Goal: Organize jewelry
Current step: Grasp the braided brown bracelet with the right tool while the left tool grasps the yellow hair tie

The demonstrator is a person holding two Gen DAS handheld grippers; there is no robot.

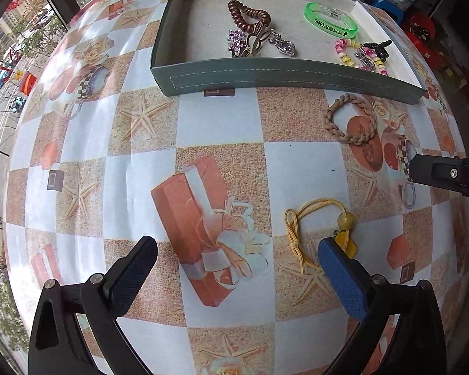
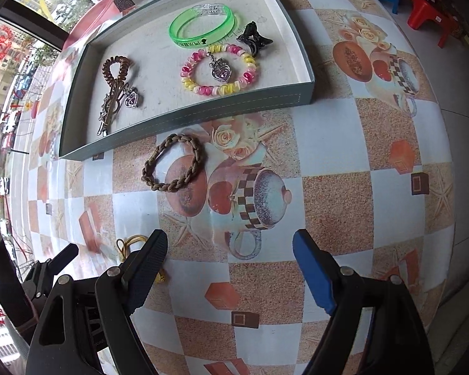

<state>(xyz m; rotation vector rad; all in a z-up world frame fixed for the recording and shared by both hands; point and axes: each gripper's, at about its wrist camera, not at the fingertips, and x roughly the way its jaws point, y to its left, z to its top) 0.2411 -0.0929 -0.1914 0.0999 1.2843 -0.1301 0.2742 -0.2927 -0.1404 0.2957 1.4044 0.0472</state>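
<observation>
The left gripper [image 1: 237, 257] hangs low over the table with its jaws spread wide and nothing between them; its blue-padded finger [image 1: 344, 278] sits just beside a yellow elastic cord [image 1: 300, 234] that carries a pale bead and a small yellow charm, lying flat on the patterned tablecloth [image 1: 303, 168]. The right gripper [image 2: 229, 254] is likewise wide open and empty above the cloth, and its black finger [image 2: 147, 265] partly hides that same yellow cord [image 2: 131, 243] at its left. Farther out, a braided brown bracelet [image 2: 175, 162] lies on the table, close to the front wall of a shallow grey-green box tray [image 2: 203, 115] but apart from it. Inside the tray, a brown spiral hair tie [image 2: 115, 68] rests at the left with a metal hair clip [image 2: 111, 109] and a small heart-shaped pendant [image 2: 131, 98] by it. To the right lies a pink-and-yellow beaded bracelet [image 2: 220, 72] ringing a silver heart charm [image 2: 219, 72], with a translucent green bangle [image 2: 201, 26] behind it and a black claw clip [image 2: 254, 40] just beside both. A pink basin [image 2: 87, 18] stands beyond the tray's far corner.
</observation>
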